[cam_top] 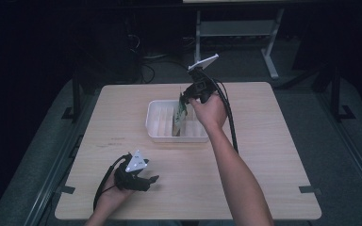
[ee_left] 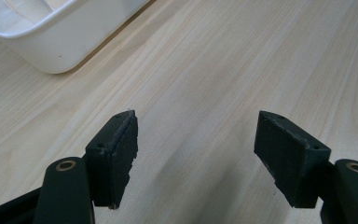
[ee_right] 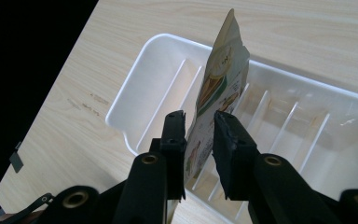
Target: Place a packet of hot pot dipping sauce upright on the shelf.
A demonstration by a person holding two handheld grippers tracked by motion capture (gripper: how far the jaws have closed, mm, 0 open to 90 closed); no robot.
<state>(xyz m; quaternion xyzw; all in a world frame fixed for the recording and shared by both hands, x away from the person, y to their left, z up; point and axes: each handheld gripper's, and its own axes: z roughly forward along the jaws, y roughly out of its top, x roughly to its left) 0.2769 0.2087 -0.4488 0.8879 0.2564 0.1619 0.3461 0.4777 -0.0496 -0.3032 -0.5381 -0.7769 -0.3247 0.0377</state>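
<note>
Right gripper is held over the white tray at table centre, slightly toward the far side. A printed packet stands upright in the tray, seated in one of the slots between the divider ribs, about mid-tray. In the right gripper view the packet is seen between the two black jaws of the right gripper; the jaws are nearly closed around its upper edge, with a narrow gap visible on each side, so firm contact cannot be confirmed. The packet's lower edge is down among the ribs of the tray; its top is slightly crumpled and tilted.

Left gripper is rested low near the near-left part of the wooden table, well apart from the tray. In the left gripper view the left gripper is seen released, jaws spread wide, nothing between them, bare table under them. A corner of the tray is seen at far left in that view.
</note>
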